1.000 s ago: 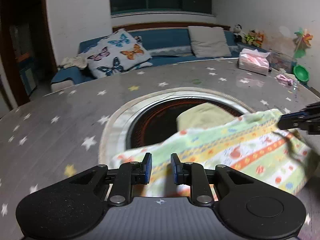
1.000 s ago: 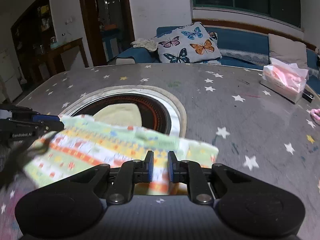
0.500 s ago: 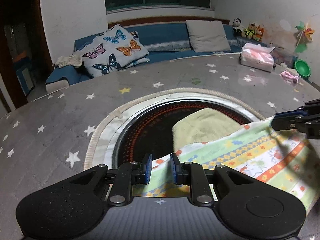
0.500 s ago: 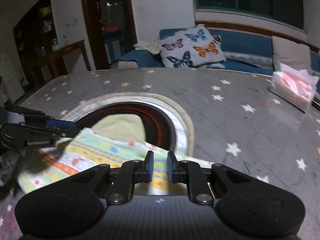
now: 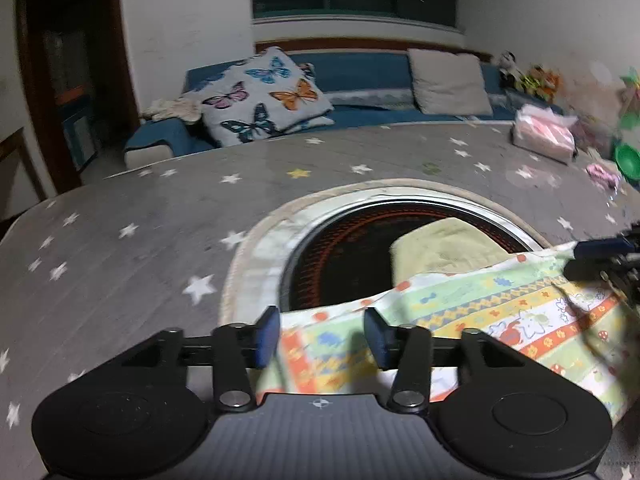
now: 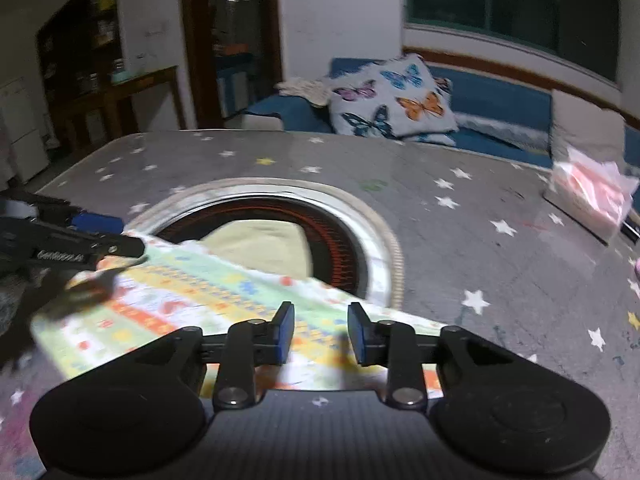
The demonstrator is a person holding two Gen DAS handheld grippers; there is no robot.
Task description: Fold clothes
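Observation:
A patterned garment (image 5: pixel 500 312) in green, orange and white lies flat on the star-print table, its far edge over the round dark inset. My left gripper (image 5: pixel 320 334) is open, its blue pads spread over the garment's left corner. My right gripper (image 6: pixel 319 332) is open too, with the cloth (image 6: pixel 208 300) lying below and between its fingers. Each gripper shows in the other's view: the right one (image 5: pixel 600 252) at the garment's far right edge, the left one (image 6: pixel 80 240) at its left edge. A folded pale yellow cloth (image 5: pixel 444 248) sits in the inset behind the garment.
The round dark inset (image 5: pixel 340 248) with a pale rim sits mid-table. A pink tissue pack (image 5: pixel 544 140) and a green bowl (image 5: pixel 628 156) stand at the table's far right. Behind the table is a blue sofa with a butterfly cushion (image 5: pixel 264 96).
Both grippers have opened and let go of the garment's corners. The garment, held up a second ago, has come down toward me and now lies flat on the table.

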